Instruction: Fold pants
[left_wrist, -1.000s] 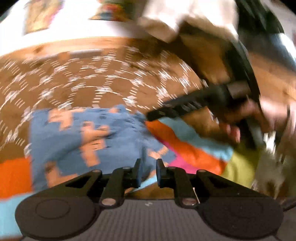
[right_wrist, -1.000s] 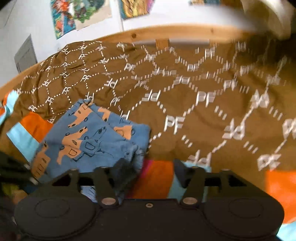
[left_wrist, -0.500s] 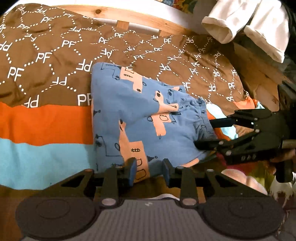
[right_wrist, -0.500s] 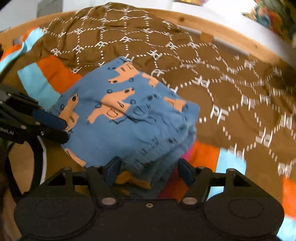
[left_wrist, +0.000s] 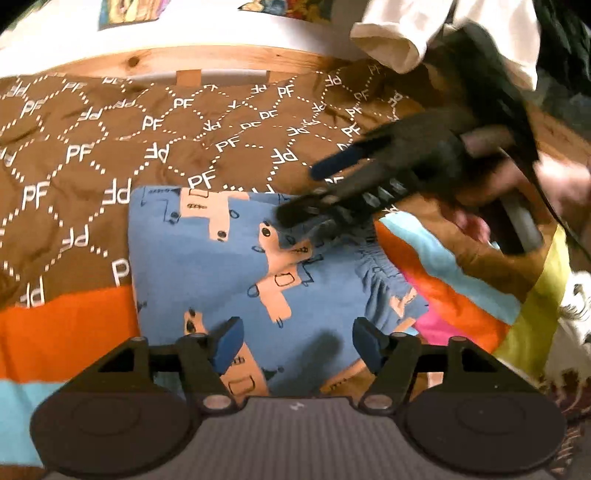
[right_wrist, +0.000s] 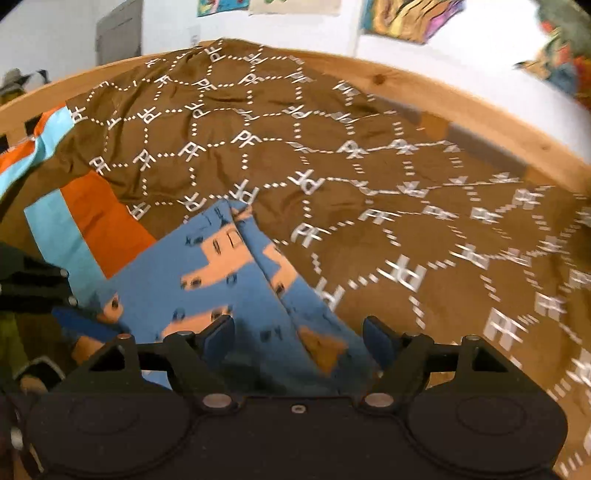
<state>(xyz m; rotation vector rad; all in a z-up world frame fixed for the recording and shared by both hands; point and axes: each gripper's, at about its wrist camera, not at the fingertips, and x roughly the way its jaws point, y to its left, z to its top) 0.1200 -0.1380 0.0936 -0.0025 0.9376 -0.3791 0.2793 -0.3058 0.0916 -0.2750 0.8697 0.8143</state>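
Blue cotton pants (left_wrist: 236, 266), printed with orange dogs, lie folded into a compact block on the brown bedspread (left_wrist: 110, 147), waistband right, long axis running left to right. Both the left tongs (left_wrist: 295, 341) and right tongs (right_wrist: 299, 338) gape wide, gripping nothing. To finish well, I'd press the layers flat and square the edges before withdrawing.

Folded blue pants (left_wrist: 236, 273) on bedspread
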